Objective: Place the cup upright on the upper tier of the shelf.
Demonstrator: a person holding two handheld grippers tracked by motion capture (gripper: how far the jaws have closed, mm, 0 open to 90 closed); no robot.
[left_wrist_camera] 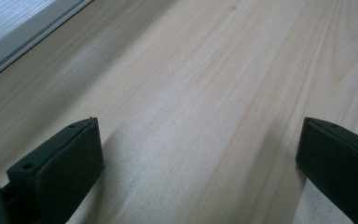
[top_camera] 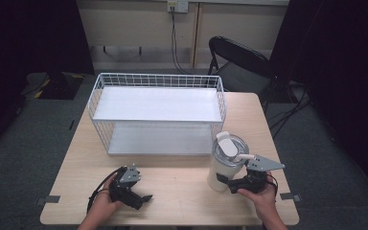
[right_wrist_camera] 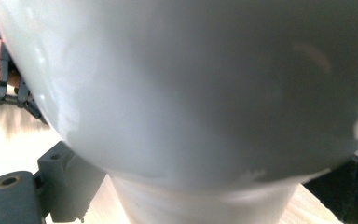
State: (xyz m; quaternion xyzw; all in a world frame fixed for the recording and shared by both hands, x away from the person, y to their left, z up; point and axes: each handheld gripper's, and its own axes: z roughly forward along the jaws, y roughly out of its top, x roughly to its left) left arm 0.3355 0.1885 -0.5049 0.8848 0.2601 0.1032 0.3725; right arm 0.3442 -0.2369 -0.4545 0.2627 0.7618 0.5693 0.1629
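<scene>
Honestly, the thing that worries me most here is the cup (top_camera: 224, 165) tipping. It stands upright near the right front of the desk (top_camera: 172, 191), just in front of the white wire rack (top_camera: 158, 112), and my right gripper (top_camera: 225, 181) has its jaws around the lower part of the body. In the right gripper view the cup's white wall (right_wrist_camera: 191, 93) bulges out above a narrower base, with one jaw on each side of it; they look closed on it, though I cannot see the contact itself. A low hold on a tall cup (with a heavy-looking lid (top_camera: 230, 145) and a flip tab on top) puts most of the weight above the jaws, so I judge that a quick lift or a sideways swing could make it rock or slide down through the pads. The wall looks smooth and glossy, which would not help.

The rack's wire edge is close behind, and carrying the cup toward either shelf too low could knock the lid against it.

My left gripper (top_camera: 141, 197) rests on the bare desk at the front left, jaws spread wide and empty, well apart from the cup, so it cannot steady anything if the cup leans.
</scene>
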